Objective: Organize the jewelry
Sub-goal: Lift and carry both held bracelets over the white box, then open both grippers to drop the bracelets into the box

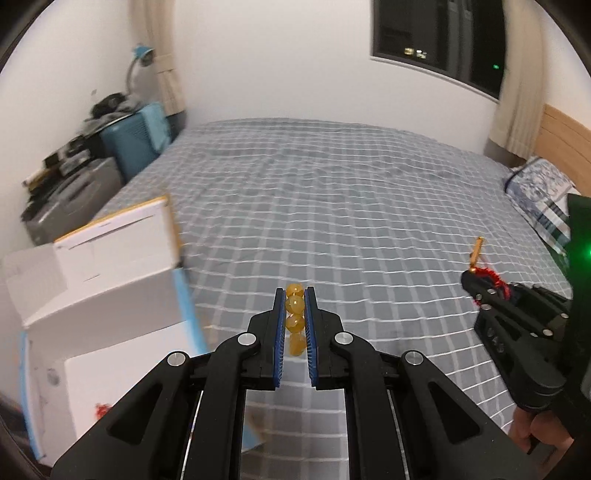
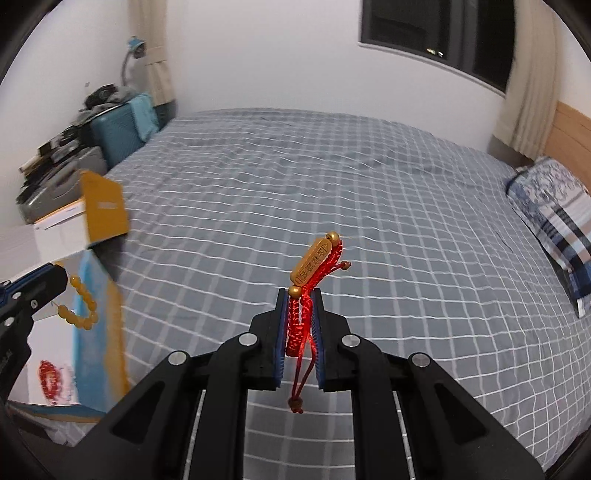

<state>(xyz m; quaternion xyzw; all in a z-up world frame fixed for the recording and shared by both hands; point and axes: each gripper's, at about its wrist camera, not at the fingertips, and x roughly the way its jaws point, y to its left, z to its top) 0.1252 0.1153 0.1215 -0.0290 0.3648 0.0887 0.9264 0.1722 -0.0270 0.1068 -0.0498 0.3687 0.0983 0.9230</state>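
My left gripper [image 1: 294,295] is shut on a yellow bead bracelet [image 1: 295,319], held above the bed; in the right wrist view the same bracelet [image 2: 83,304] hangs in a loop from the left gripper [image 2: 61,275]. My right gripper [image 2: 299,295] is shut on a red braided cord bracelet [image 2: 299,321] with a gold bar charm [image 2: 313,262] sticking up past the tips. It also shows in the left wrist view [image 1: 471,278] at the right, with the red cord [image 1: 495,280]. An open white box [image 1: 99,306] lies at the left; something red [image 2: 50,380] lies in it.
A bed with a grey checked cover [image 1: 332,206] fills the middle. A patterned pillow [image 2: 554,221] lies at the right by a wooden headboard [image 2: 569,136]. A blue suitcase [image 1: 136,140], a grey case and clutter stand at the far left against the wall. A dark window [image 1: 439,33] is above.
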